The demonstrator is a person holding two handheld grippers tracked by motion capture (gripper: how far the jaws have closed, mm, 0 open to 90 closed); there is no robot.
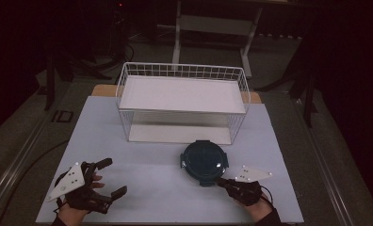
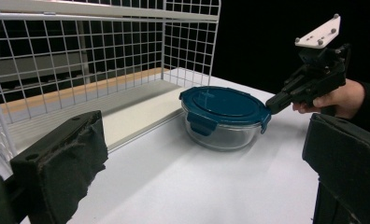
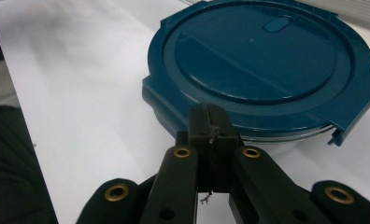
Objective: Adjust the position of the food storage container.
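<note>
touching the container (image 3: 262, 65) rim, closed right tongs (image 3: 210, 122); open table (image 1: 147, 174) leftward

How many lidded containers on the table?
1. A round glass container with a blue clip lid sits on the table in front of the white wire rack, at the tip of the shut right gripper. None hidden, as far as visible.

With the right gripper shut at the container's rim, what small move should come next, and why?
Probably a gentle push on the container toward the wire basket: the right gripper, jaws shut, meets the lid's edge, and the left gripper waits open, well apart.
</note>
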